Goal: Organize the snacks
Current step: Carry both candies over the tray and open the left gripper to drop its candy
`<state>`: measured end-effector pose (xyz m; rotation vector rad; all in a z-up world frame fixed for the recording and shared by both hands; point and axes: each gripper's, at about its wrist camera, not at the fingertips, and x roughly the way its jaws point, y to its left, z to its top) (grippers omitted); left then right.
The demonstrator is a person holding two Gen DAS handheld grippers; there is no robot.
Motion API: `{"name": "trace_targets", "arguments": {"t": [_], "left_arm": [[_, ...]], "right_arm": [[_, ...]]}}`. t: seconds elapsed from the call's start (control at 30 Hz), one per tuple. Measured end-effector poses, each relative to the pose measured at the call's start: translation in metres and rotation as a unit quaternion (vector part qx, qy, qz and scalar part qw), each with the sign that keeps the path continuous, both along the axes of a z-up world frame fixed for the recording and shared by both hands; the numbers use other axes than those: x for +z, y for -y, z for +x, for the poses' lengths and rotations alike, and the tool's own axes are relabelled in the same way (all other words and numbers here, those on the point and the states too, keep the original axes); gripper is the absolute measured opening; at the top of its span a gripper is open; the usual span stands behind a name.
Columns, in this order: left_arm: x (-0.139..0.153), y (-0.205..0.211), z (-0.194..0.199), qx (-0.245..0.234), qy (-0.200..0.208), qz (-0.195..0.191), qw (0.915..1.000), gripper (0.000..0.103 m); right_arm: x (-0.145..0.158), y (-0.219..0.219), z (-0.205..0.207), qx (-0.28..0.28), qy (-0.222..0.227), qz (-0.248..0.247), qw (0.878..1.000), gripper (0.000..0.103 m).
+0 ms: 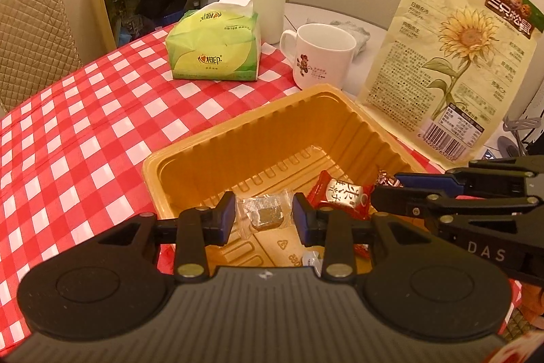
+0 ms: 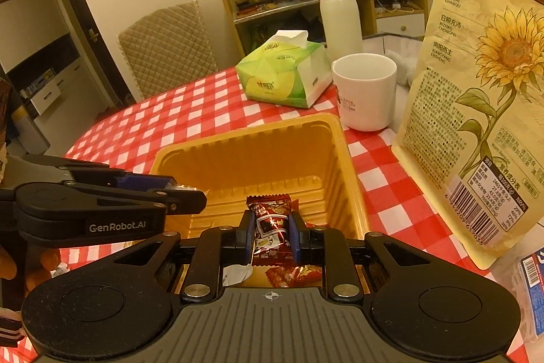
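Ribbed, glossy yellow plastic tray (image 1: 190,159) sat on the tabletop (image 1: 85,125) under a red-and-white checked cloth. Over the tray's near end, the left hand-held gripper (image 1: 264,216) was clamped on a clear crinkled wrapper holding a dark square sweet (image 1: 267,214). Beside it, the right hand-held gripper (image 2: 271,235) pinched a dark red foil candy packet (image 2: 271,223) above the tray floor. Another red wrapped candy (image 1: 340,194) lay inside the tray. Behind the tray stood a smooth white ceramic mug (image 1: 321,56); right of the tray, a matte paper sunflower-seed pouch (image 1: 459,56).
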<state>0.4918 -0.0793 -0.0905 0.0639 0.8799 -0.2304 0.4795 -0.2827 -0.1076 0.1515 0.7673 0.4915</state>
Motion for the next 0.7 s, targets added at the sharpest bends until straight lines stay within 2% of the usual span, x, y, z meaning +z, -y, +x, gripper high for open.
{"name": "trace_targets", "arguments": {"t": [0.7], "left_arm": [[0.004,-0.013,-0.001,0.014,0.004,-0.016,0.9998,0.043]], "right_arm": [[-0.006,-0.010,0.013,0.002,-0.012,0.005,1.000,0.021]]}}
